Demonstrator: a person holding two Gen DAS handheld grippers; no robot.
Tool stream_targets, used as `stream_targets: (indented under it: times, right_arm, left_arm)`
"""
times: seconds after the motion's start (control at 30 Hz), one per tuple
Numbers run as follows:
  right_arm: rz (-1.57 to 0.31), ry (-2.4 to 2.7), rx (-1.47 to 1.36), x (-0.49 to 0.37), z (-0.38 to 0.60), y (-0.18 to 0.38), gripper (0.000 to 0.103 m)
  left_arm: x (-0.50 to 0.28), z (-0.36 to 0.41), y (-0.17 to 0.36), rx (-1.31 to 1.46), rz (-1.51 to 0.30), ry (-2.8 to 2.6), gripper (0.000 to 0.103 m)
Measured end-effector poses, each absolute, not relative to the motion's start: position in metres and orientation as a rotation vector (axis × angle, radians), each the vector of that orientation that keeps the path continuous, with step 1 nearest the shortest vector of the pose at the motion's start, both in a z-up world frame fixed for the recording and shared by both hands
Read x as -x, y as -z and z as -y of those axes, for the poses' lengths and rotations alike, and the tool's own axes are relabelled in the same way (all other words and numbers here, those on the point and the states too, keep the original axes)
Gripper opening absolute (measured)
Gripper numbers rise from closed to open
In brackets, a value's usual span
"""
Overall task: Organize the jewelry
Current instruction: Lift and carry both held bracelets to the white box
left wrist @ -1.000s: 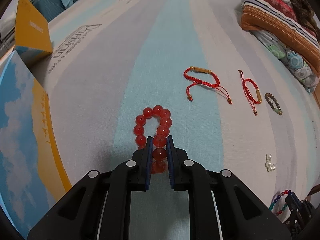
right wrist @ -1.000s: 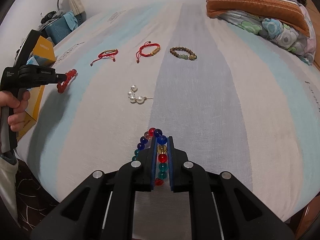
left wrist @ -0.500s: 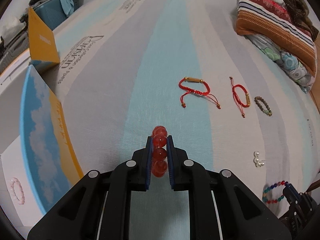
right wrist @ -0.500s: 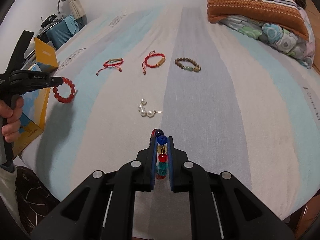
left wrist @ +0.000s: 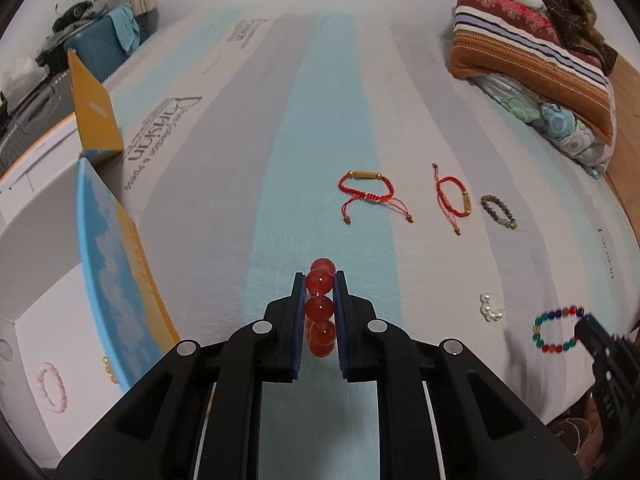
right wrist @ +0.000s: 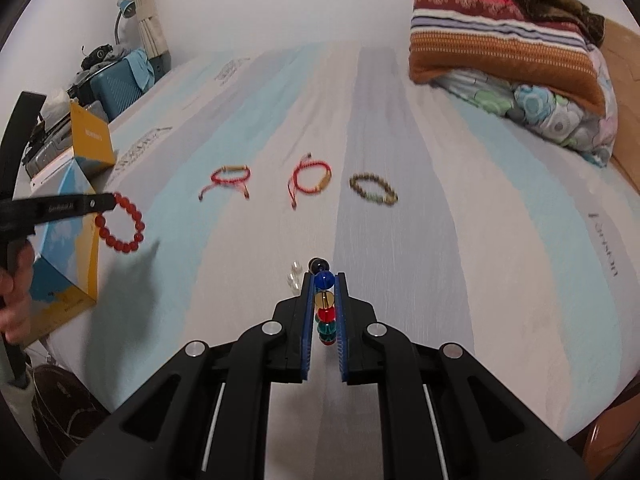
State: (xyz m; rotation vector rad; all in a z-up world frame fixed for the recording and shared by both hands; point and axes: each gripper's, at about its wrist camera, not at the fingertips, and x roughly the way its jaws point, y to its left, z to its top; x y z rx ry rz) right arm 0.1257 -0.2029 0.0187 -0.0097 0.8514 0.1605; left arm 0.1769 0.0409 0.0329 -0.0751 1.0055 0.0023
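My left gripper [left wrist: 319, 280] is shut on a red bead bracelet [left wrist: 320, 307], which hangs edge-on above the striped bed sheet [left wrist: 320, 128]. In the right wrist view that red bead bracelet [right wrist: 122, 224] dangles as a ring from the left gripper [right wrist: 105, 201]. My right gripper [right wrist: 325, 278] is shut on a multicolour bead bracelet [right wrist: 325, 312], lifted off the sheet. The multicolour bead bracelet [left wrist: 556, 330] also shows at the right in the left wrist view. Two red cord bracelets [left wrist: 370, 190] [left wrist: 452, 196], a brown bead bracelet [left wrist: 498, 211] and pearl pieces [left wrist: 490, 308] lie on the sheet.
An open box with blue and orange flaps [left wrist: 116, 276] stands at the bed's left edge; a pink bracelet [left wrist: 51, 387] lies inside it. Folded blankets and a pillow [left wrist: 536, 52] are piled at the far right. A teal case [right wrist: 116, 82] stands beyond the bed.
Both grippers have risen off the sheet with their bracelets. The red bead bracelet, flat on the bed before, now hangs from the left gripper; the multicolour one hangs from the right.
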Motion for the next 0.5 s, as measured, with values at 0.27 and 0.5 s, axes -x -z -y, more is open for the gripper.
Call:
stream_targets:
  times: [0.27, 0.5]
  right_arm:
    - [-0.796, -0.155, 0.046, -0.139, 0.173, -0.055, 0.009]
    - [-0.76, -0.174, 0.06, -0.151, 0.14, -0.086, 0.009]
  left_arm:
    - [-0.163, -0.049, -0.062, 0.072, -0.963, 0.0, 0.013]
    - [-0.146, -0.067, -0.092, 0.075, -0.912, -0.01, 0.013]
